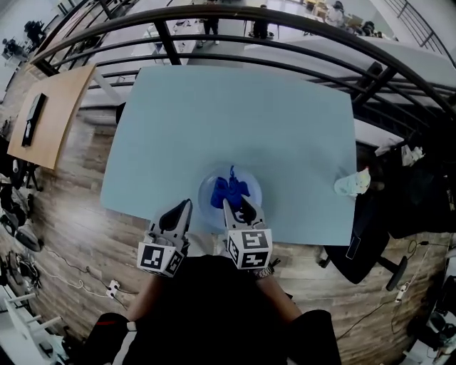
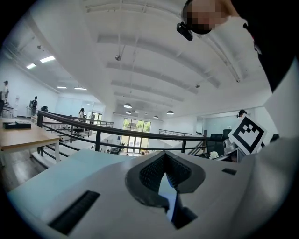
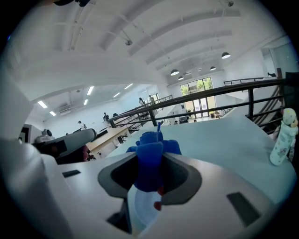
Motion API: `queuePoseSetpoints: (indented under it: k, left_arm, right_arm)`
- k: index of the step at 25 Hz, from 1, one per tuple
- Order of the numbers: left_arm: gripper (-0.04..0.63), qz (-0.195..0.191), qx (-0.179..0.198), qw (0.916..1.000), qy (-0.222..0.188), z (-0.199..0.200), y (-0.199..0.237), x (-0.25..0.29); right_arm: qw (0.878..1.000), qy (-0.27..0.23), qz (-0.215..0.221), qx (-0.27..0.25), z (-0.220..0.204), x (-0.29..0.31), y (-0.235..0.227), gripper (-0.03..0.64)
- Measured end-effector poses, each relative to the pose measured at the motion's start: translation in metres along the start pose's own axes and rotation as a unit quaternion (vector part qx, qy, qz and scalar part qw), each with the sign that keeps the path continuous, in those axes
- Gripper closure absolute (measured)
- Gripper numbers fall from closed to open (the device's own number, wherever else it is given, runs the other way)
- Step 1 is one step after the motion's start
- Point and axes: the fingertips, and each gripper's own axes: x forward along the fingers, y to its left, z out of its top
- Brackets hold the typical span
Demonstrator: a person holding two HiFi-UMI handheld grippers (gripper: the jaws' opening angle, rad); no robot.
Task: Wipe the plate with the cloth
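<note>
Blue cloth (image 1: 229, 192) pinched in right tool (image 1: 229, 205) over the plate (image 1: 205, 194); left tool (image 1: 185, 207) seemingly closed, angled alongside

Pale blue table (image 1: 235, 121) on wood floor (image 1: 75, 210) — black railing (image 1: 168, 43), white arched ceiling (image 2: 140, 60)

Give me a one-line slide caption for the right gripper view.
Right gripper, jaws shut on a blue cloth, over a pale plate on the light-blue table.

We see a pale blue table (image 1: 214, 121) on a wood floor (image 1: 71, 207), a white bottle (image 1: 353, 184) near its right edge, a black railing (image 1: 235, 14) beyond, and a wooden desk (image 1: 57, 114) at left.
</note>
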Motion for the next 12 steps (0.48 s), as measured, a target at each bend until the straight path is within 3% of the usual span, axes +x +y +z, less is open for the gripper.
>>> queuePoseSetpoints:
  k: [12]
  left_arm:
    - [0.594, 0.004, -0.017, 0.9997, 0.017, -0.015, 0.01, 0.026]
  right_arm:
    - [0.998, 0.065, -0.002, 0.01, -0.034, 0.039, -0.02, 0.499]
